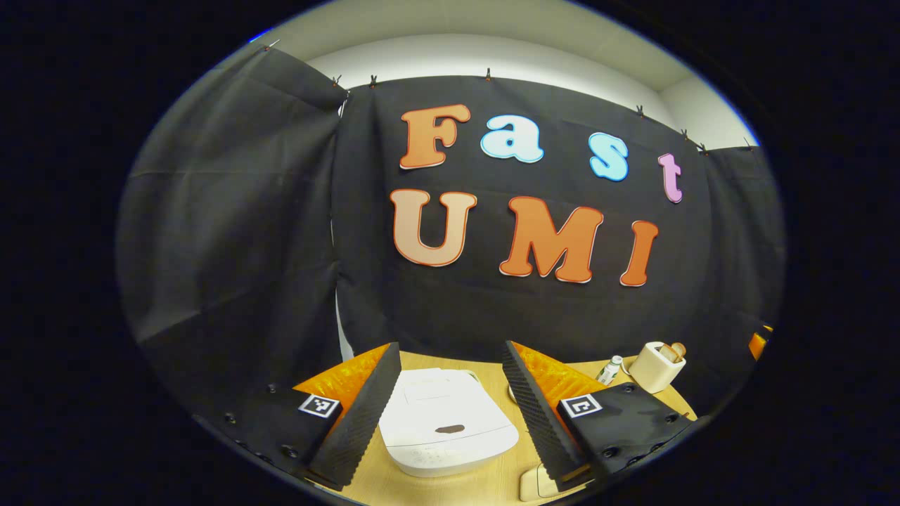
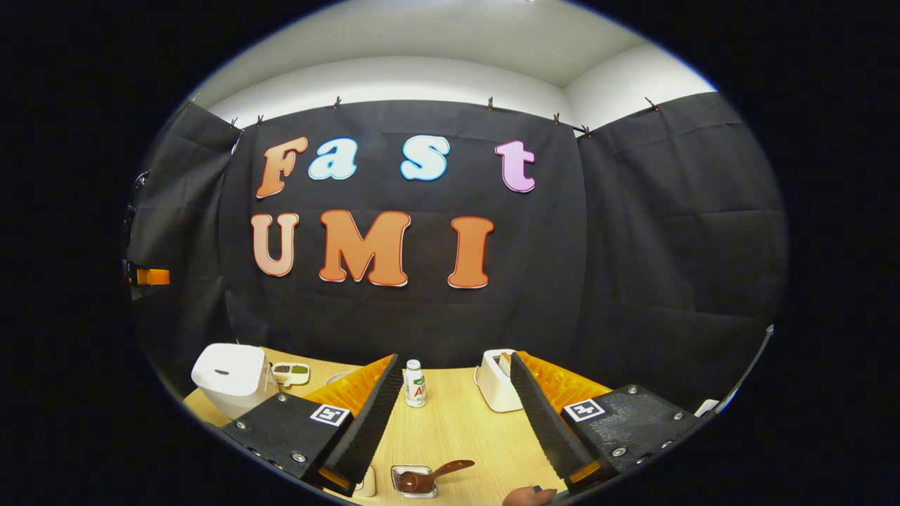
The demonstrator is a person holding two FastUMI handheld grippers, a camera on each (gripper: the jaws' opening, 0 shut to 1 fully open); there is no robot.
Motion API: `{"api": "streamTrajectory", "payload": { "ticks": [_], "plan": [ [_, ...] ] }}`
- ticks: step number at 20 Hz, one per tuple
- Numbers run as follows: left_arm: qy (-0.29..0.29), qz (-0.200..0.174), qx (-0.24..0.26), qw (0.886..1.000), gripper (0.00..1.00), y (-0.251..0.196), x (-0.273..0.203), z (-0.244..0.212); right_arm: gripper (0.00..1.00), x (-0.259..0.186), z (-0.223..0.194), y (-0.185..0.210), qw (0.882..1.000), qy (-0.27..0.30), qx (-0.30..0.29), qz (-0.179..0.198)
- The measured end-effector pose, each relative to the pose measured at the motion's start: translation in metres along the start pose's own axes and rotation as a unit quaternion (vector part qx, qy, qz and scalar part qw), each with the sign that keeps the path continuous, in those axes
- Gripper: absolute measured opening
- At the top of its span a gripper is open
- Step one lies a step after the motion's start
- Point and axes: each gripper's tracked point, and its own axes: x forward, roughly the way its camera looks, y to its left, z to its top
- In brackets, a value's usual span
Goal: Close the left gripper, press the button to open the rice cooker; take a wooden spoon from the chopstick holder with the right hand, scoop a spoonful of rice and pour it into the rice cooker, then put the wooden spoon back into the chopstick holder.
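Observation:
The white rice cooker (image 1: 446, 422) sits on the wooden table (image 1: 492, 478) with its lid down and a dark button (image 1: 450, 428) on top. My left gripper (image 1: 450, 346) is open above it, one finger on each side, touching nothing. In the right gripper view the cooker (image 2: 228, 379) stands at far left. The white chopstick holder (image 2: 498, 379) has a wooden handle (image 2: 505, 362) sticking out, just left of my right finger. My right gripper (image 2: 455, 358) is open and holds nothing. The holder (image 1: 657, 365) also stands at back right in the left gripper view.
A small white bottle (image 2: 415, 383) stands mid-table between the right fingers. A small clear dish (image 2: 415, 481) near the front edge holds a dark brown spoon. A little compartment dish (image 2: 290, 372) sits beside the cooker. A rounded brown thing (image 2: 527, 497) pokes in at the bottom.

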Motion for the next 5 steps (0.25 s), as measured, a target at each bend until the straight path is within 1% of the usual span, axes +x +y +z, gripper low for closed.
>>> {"api": "streamTrajectory", "payload": {
  "ticks": [3, 5],
  "plan": [
    [-0.033, 0.000, 0.008, 0.999, 0.99, -0.002, -0.029, 0.022, 0.95, -0.007, 0.022, -0.003, 1.000, -0.026, -0.003, 0.000],
    [-0.041, 0.001, 0.017, 0.999, 0.98, -0.004, -0.040, 0.023, 0.95, -0.010, 0.025, -0.005, 0.999, -0.032, -0.004, -0.004]
  ]
}}
